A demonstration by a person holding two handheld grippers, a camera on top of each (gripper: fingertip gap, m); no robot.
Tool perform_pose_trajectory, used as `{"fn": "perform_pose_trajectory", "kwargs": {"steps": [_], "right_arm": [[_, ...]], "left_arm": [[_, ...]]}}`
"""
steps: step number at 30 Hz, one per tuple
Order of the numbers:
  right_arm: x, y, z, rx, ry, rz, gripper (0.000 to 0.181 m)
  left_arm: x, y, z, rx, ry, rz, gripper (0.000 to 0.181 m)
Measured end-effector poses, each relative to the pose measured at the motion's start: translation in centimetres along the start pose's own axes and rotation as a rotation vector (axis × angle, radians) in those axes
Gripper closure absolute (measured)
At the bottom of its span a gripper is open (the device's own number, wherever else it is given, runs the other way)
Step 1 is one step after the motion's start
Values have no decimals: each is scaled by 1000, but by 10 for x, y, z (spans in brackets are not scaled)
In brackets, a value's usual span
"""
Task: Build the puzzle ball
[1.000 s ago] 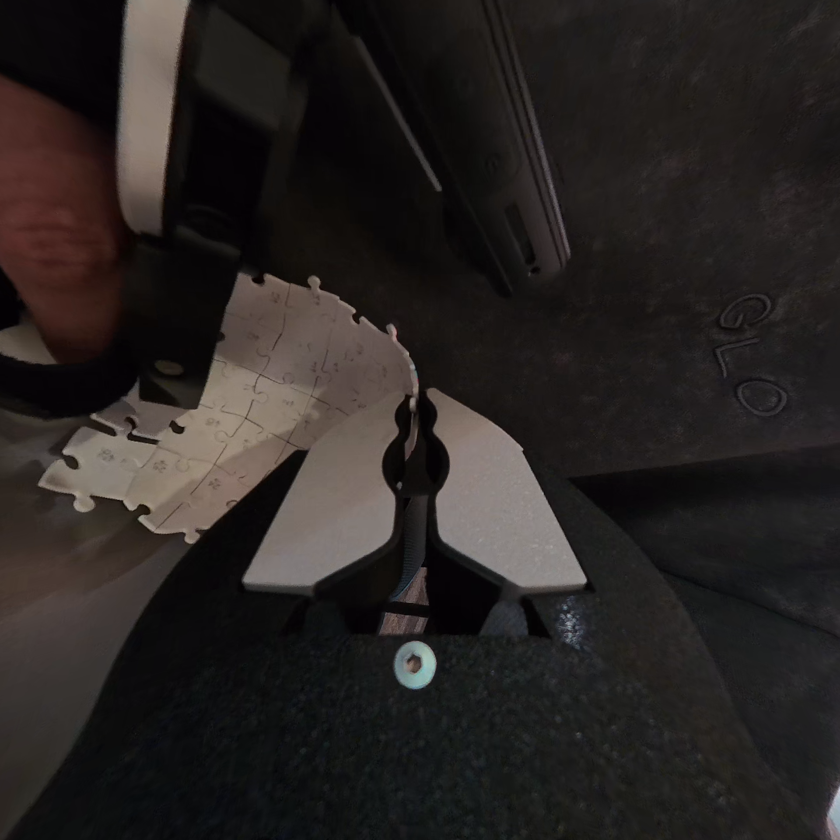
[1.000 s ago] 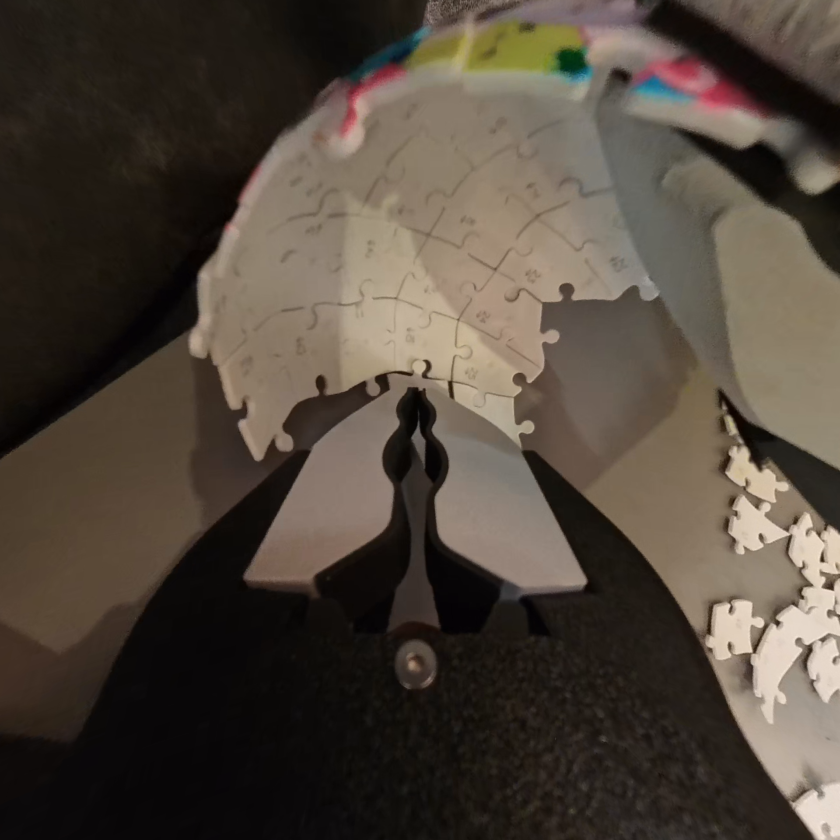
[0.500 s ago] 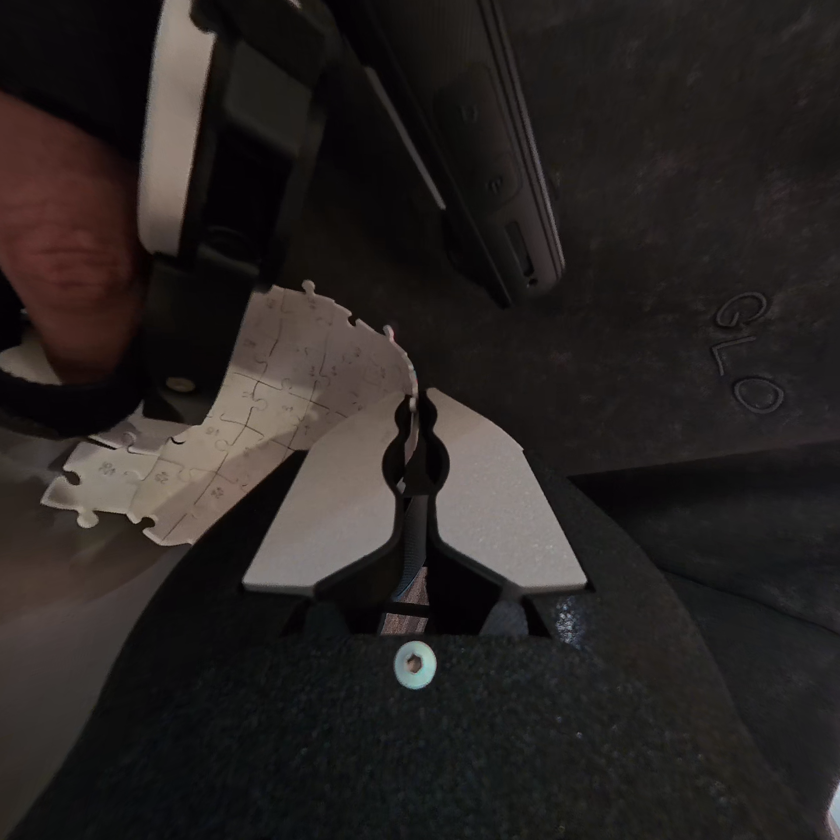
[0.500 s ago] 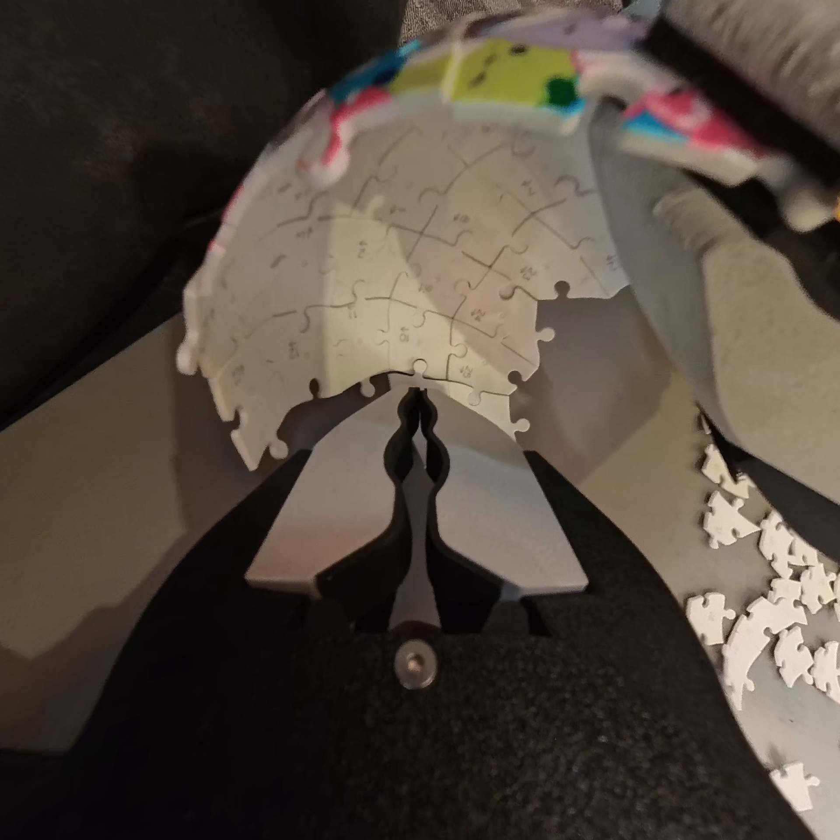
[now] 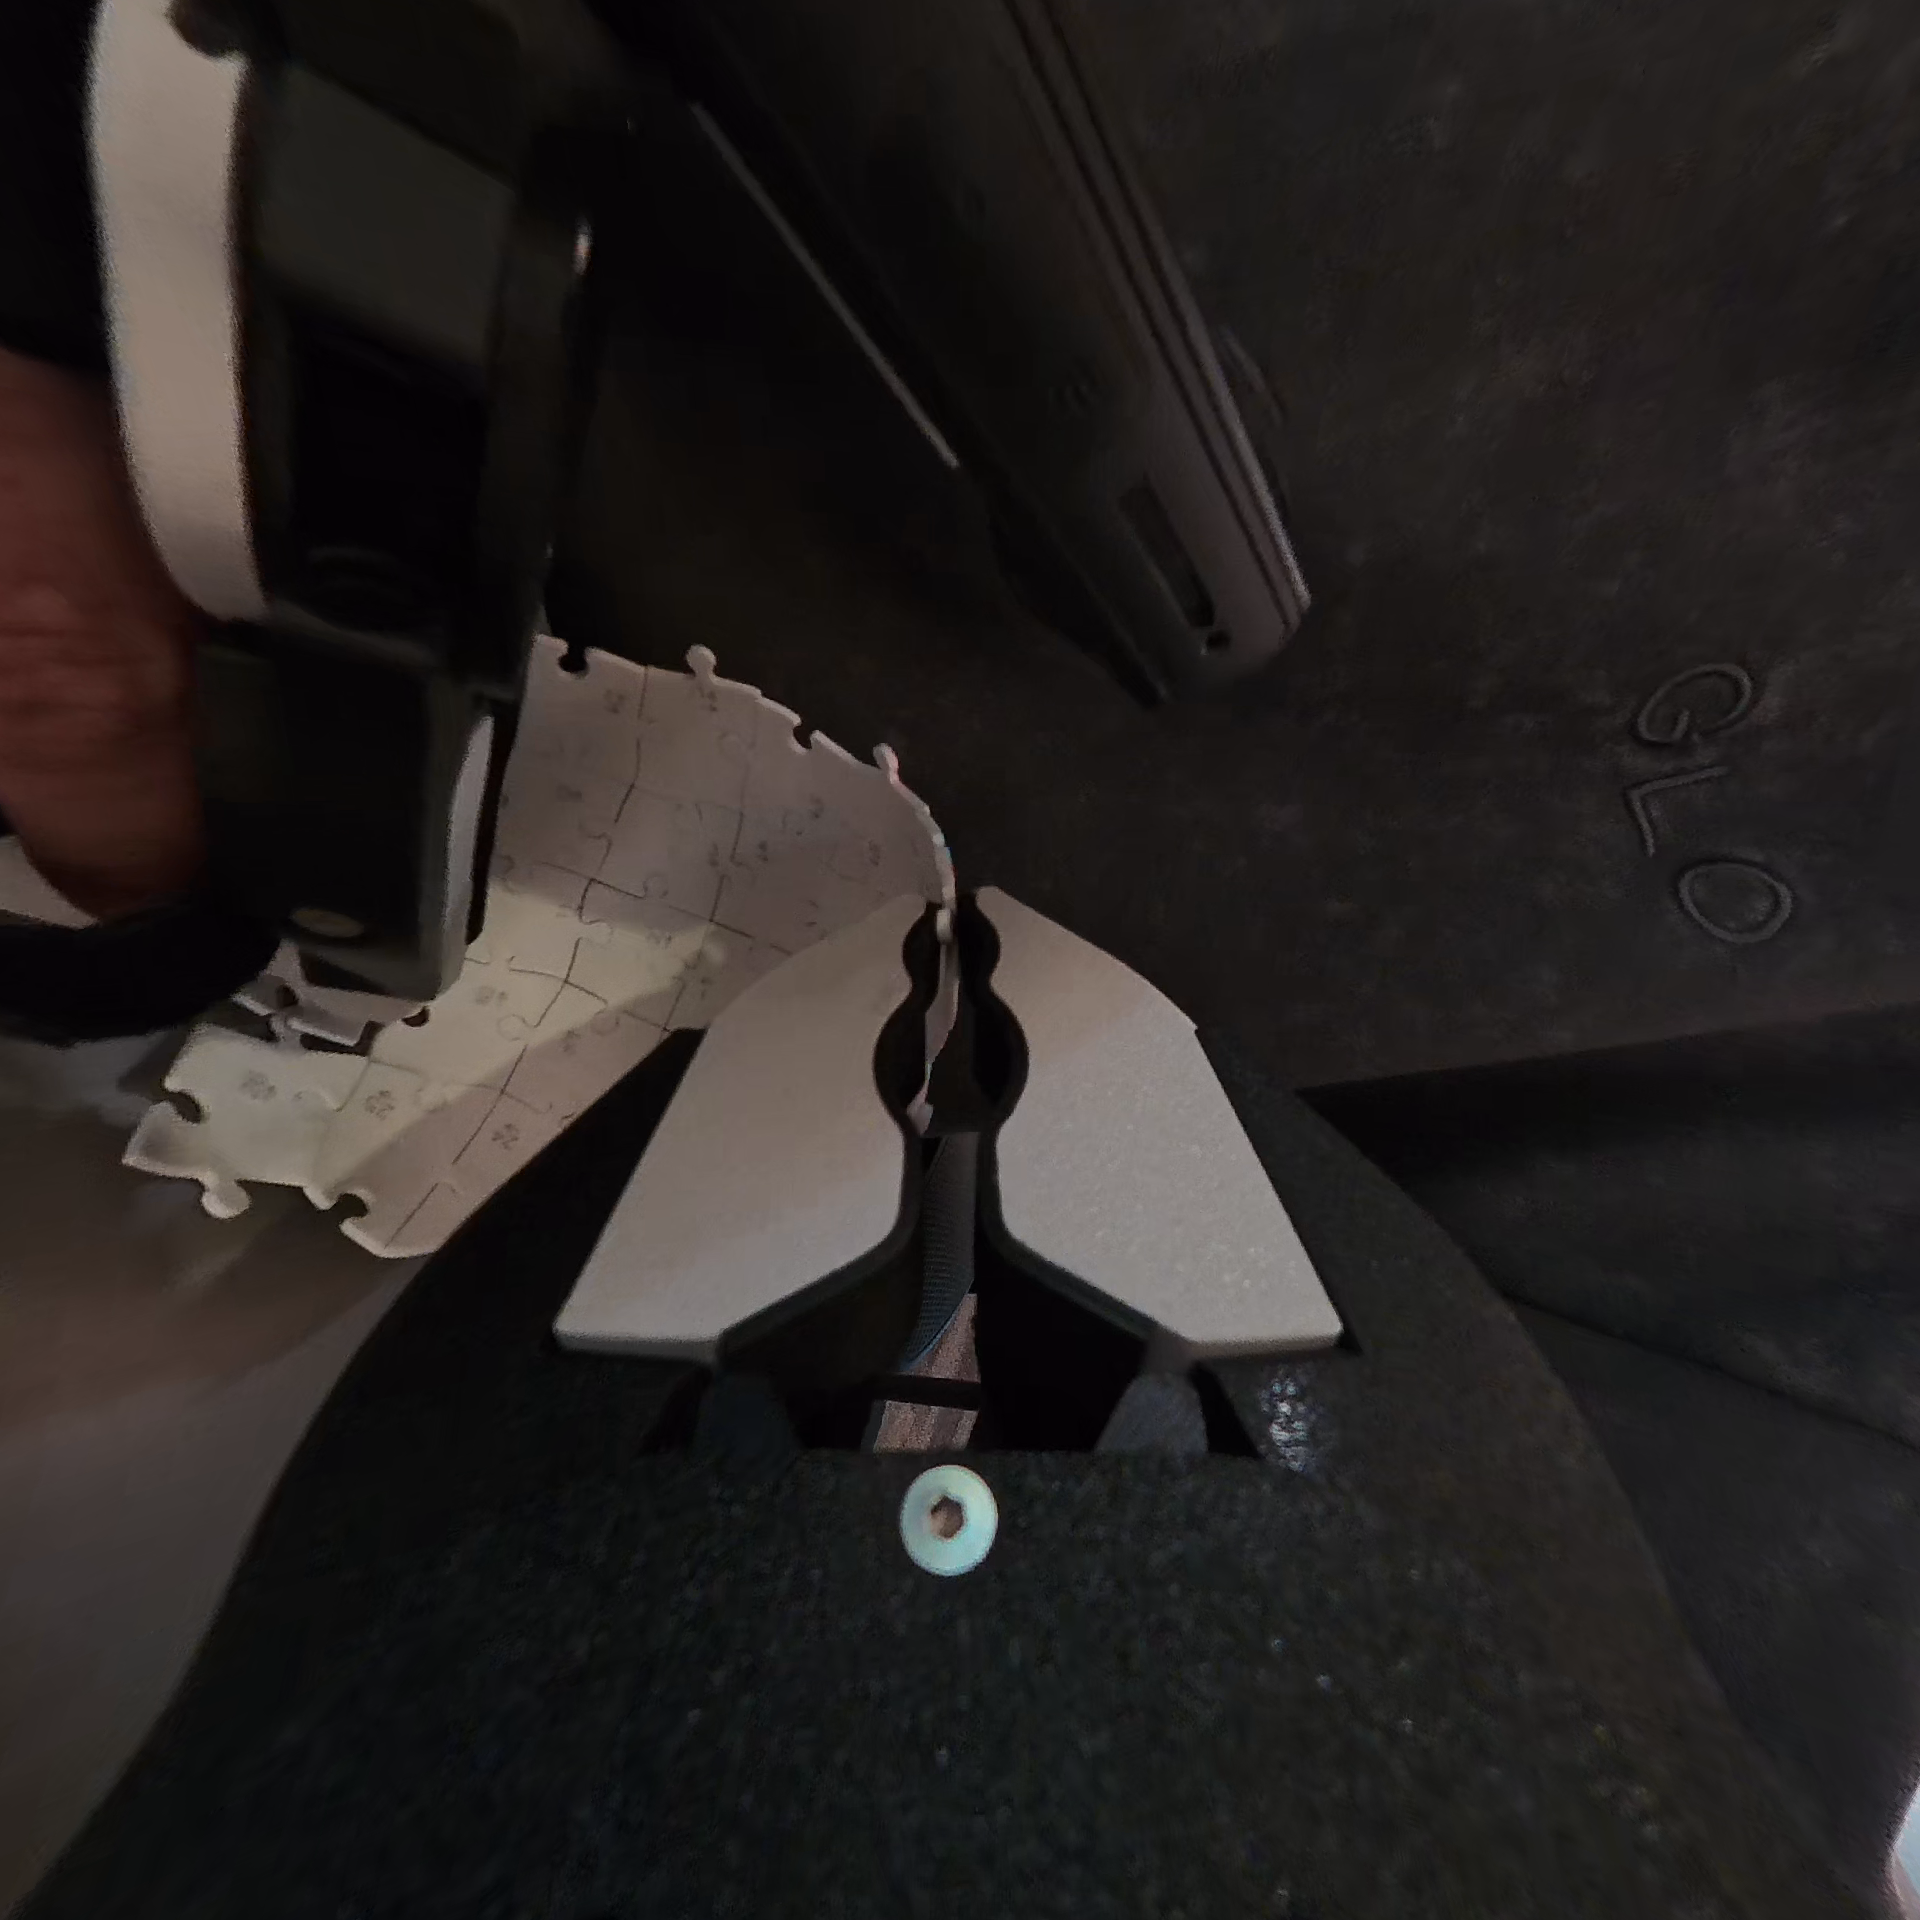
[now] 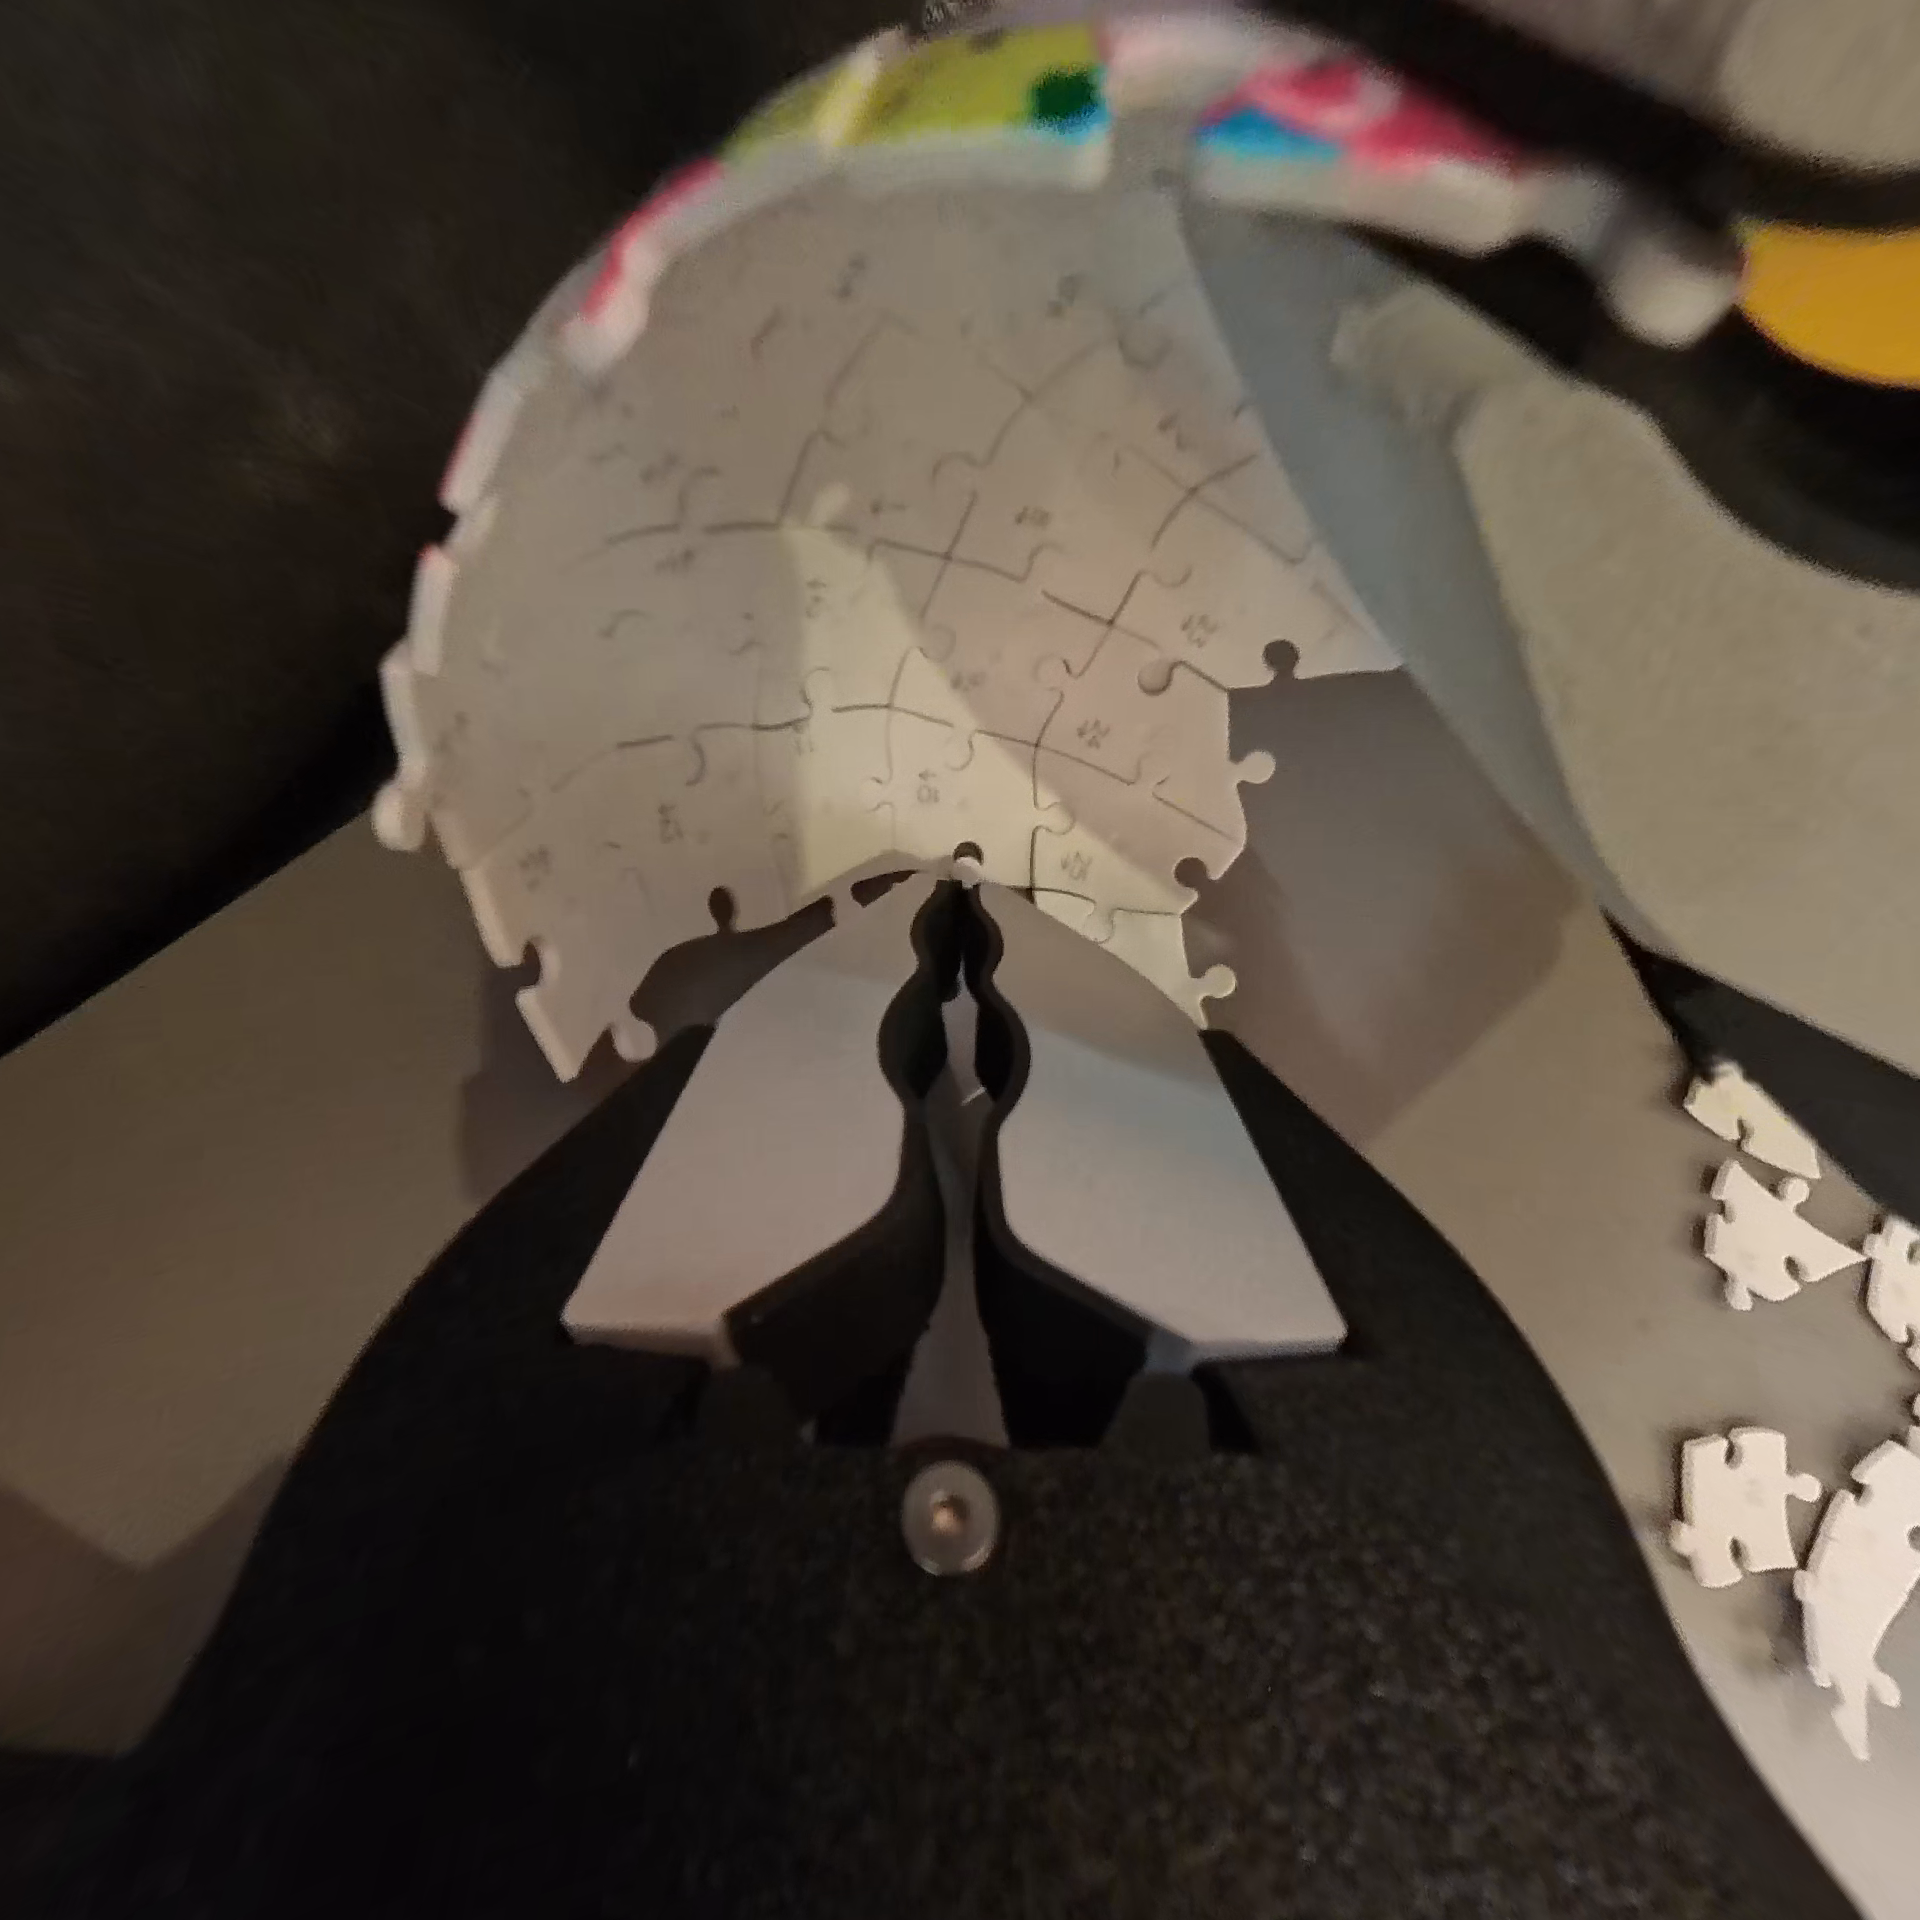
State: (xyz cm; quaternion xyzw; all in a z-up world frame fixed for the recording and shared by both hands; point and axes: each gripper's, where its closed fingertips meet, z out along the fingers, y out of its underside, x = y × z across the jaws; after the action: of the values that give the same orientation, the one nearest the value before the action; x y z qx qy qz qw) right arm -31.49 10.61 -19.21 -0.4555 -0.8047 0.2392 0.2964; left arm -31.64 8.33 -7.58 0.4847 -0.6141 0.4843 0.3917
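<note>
The puzzle ball is a half-built curved shell (image 6: 883, 623), white inside and coloured outside. My right gripper (image 6: 961, 899) is shut, its tips pinching a tab on the shell's lower rim. My left gripper (image 5: 951, 914) is shut on the shell's (image 5: 675, 883) other edge, which runs down between its fingers. In the left wrist view the right gripper's body (image 5: 353, 810) and a hand (image 5: 73, 675) cover the shell's left part. In the right wrist view the left gripper's grey finger (image 6: 1558, 520) is blurred at the upper right.
Several loose white puzzle pieces (image 6: 1766, 1247) lie on the grey table (image 6: 260, 1195) at the right. A closed laptop (image 5: 1091, 364) lies on a dark felt mat (image 5: 1558, 520) beyond the shell. A dark surface borders the table's far left. Spacing between my two grippers at the tips: around 11 centimetres.
The right gripper and the shell have come closer together and the shell looks larger in the right wrist view. In the left wrist view the right gripper moved right over the shell. Both stay shut.
</note>
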Motion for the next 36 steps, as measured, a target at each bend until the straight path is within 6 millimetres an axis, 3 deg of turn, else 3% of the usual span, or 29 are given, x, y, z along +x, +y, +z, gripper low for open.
{"fn": "perform_pose_trajectory", "kwargs": {"steps": [9, 12, 16, 18, 22, 33, 36], "right_arm": [[6, -2, 1, 11, 61, -70, 181], [10, -5, -11, 60, 100, -49, 181], [13, 16, -33, 10, 132, 54, 181], [7, 27, -35, -45, 128, 79, 181], [1, 32, -32, -65, 118, 90, 181], [10, 28, -24, -68, 133, 74, 181], [5, 14, -28, -5, 115, 49, 181]], "left_arm": [[-1, -1, 0, 2, 2, 3, 178], [-1, -2, -1, 2, 5, 6, 178], [0, -2, -2, 5, 10, 8, 178], [0, -1, -2, 2, 12, 10, 178], [-1, -2, -3, 3, 24, 9, 178], [-1, -3, -3, 4, 30, 4, 178], [-1, -4, -3, 6, 30, 6, 178]]}}
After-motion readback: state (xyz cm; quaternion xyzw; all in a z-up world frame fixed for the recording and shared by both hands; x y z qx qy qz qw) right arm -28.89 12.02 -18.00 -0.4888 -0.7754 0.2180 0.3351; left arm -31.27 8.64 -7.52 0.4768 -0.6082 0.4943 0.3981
